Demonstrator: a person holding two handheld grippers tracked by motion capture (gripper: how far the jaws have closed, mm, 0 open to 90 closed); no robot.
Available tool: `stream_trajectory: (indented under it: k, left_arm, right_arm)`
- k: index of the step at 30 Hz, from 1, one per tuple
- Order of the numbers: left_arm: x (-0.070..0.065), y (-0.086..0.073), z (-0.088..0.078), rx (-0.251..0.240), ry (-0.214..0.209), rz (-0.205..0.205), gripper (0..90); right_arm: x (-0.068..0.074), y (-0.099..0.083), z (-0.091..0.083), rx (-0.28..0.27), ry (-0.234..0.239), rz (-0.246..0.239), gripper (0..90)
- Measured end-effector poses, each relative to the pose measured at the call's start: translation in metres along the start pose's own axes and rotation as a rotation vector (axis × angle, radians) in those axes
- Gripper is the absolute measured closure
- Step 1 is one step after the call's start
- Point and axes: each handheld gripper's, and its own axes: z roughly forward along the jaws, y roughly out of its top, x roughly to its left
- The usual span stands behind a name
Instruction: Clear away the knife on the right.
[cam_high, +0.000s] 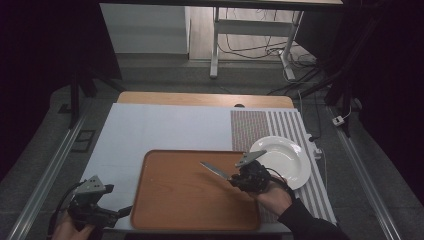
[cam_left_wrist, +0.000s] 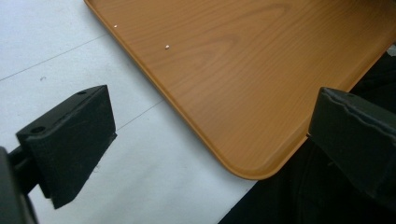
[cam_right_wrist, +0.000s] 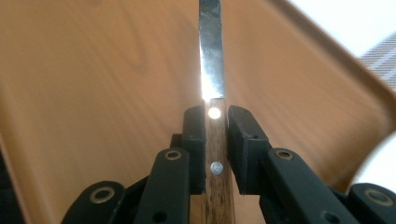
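Note:
A knife (cam_high: 215, 171) with a wooden handle and steel blade is held above the right half of the wooden tray (cam_high: 185, 197), its blade pointing left and away. My right gripper (cam_high: 234, 178) is shut on the handle. In the right gripper view the pads clamp the riveted handle of the knife (cam_right_wrist: 211, 56) in my right gripper (cam_right_wrist: 215, 116), with the tray (cam_right_wrist: 93, 93) behind it. My left gripper (cam_high: 122, 212) rests open off the tray's near left corner. In the left gripper view, my left gripper (cam_left_wrist: 210, 135) has its jaws wide apart, framing the tray corner (cam_left_wrist: 243, 163) with nothing held.
A white plate (cam_high: 282, 160) sits on a striped mat (cam_high: 280, 127) right of the tray, close behind the right hand. A pale cloth (cam_high: 160, 130) covers the table beyond the tray. The table's near edge lies just below the tray.

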Motion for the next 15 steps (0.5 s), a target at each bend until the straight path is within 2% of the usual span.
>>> stream_trajectory:
  k: [6, 10, 14, 15]
  left_arm:
    - [0.0, 0.0, 0.0, 0.0, 0.002, 0.001, 0.7]
    - [0.0, 0.0, 0.0, 0.001, 0.001, 0.001, 0.7]
    - [0.0, 0.0, 0.0, 0.001, 0.001, 0.0, 0.7]
    - [0.0, 0.0, 0.0, 0.001, 0.001, 0.001, 0.8]
  right_arm:
    - [0.007, -0.002, 0.012, 0.051, -0.002, -0.029, 77.8]
    - [0.008, -0.006, 0.021, 0.088, 0.009, -0.029, 77.7]
    - [0.012, -0.007, 0.03, 0.143, 0.046, -0.047, 77.2]
    - [0.014, -0.009, 0.034, 0.174, 0.058, -0.073, 76.0]
